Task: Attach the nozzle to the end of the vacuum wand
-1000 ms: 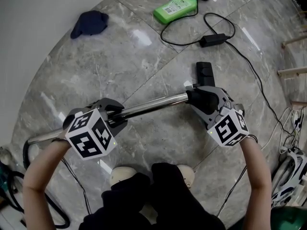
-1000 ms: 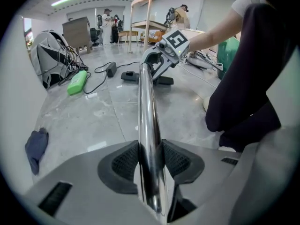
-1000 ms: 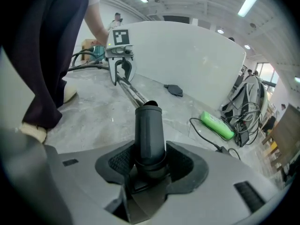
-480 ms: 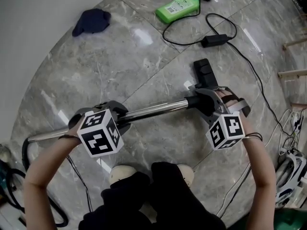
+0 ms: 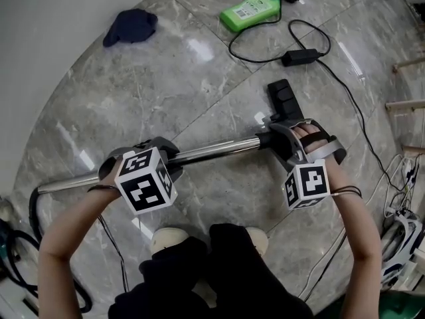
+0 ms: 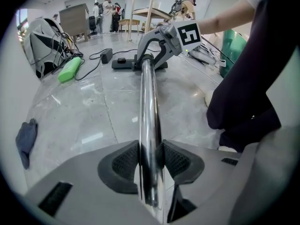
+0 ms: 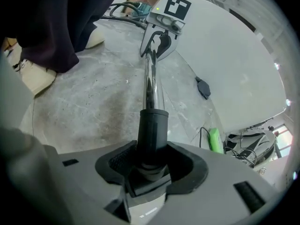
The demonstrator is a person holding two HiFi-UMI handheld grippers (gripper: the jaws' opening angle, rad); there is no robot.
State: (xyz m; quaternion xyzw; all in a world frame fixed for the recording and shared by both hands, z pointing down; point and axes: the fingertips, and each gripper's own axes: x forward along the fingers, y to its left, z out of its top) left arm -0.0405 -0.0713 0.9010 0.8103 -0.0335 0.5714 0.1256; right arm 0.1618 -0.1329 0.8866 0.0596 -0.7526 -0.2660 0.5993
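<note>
The chrome vacuum wand (image 5: 212, 153) runs level across the floor from left to right. My left gripper (image 5: 159, 154) is shut on it near the middle; in the left gripper view the pads press both sides of the tube (image 6: 149, 107). At the wand's right end sits the nozzle's black neck (image 7: 152, 130), sleeved over the tube. My right gripper (image 5: 282, 139) is shut on that neck, with the pads against it in the right gripper view. The black nozzle head (image 5: 284, 97) reaches away beyond that gripper on the floor.
A green bottle (image 5: 249, 10), a black power adapter with its cable (image 5: 299, 56) and a dark blue cloth (image 5: 130, 26) lie on the marble floor farther off. The person's shoes (image 5: 166, 241) are just below the wand. A black hose (image 5: 33, 211) curls at the left edge.
The right gripper has rolled about the nozzle neck, so its marker cube now faces differently. The left gripper has sunk a little and shifted right along the wand.
</note>
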